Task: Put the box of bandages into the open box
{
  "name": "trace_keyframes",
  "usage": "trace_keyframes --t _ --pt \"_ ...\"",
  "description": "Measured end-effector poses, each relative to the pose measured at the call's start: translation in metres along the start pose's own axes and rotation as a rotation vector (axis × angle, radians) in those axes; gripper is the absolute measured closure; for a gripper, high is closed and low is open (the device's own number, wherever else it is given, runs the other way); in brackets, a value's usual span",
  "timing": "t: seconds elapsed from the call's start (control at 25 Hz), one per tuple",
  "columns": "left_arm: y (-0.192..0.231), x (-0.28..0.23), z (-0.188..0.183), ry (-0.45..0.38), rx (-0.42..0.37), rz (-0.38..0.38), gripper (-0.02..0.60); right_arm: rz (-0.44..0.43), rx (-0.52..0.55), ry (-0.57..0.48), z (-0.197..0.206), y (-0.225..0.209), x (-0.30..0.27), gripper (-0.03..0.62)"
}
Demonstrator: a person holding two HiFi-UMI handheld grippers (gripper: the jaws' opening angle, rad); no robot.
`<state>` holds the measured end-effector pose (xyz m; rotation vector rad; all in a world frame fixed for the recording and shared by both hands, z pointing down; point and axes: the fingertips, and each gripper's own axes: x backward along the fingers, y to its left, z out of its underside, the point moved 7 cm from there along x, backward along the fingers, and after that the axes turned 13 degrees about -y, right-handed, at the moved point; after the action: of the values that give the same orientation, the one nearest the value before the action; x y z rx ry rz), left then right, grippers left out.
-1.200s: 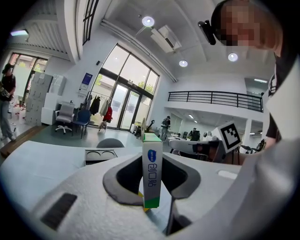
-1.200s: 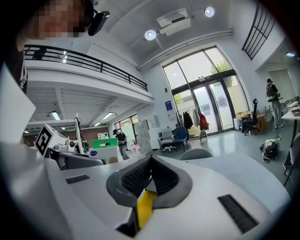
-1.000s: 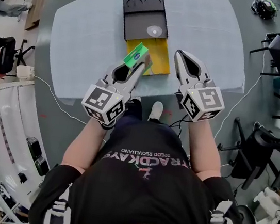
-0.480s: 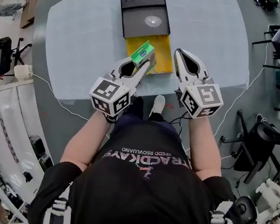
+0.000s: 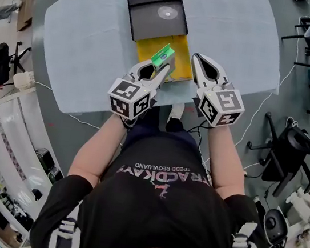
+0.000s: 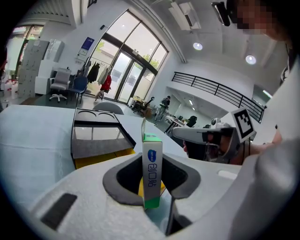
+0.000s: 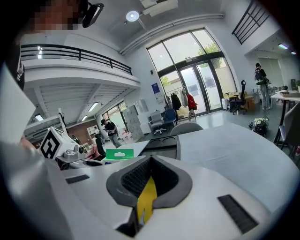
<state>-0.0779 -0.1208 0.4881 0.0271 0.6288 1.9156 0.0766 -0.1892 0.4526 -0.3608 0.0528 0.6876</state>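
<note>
Left gripper is clamping bandage box over open box; right gripper is hovering beside it, jaws together, empty.

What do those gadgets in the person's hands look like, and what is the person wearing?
The left claw and right claw are pale grey plastic, with long tapering jaws that have a dark textured lining. Each carries a white cube at the back, printed with black square markers. No cables show. The person wears a black short-sleeved T-shirt with lettering on it.

Head view overhead, others low, sharing open box
</note>
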Motion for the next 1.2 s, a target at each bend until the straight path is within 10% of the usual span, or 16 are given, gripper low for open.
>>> trace_keyframes --t 1.2 --pt "0.037 -0.078 0.074 0.233 0.269 -0.013 0.480 0.101 -0.079 0.061 0.032 -0.039 -0.001 0.583"
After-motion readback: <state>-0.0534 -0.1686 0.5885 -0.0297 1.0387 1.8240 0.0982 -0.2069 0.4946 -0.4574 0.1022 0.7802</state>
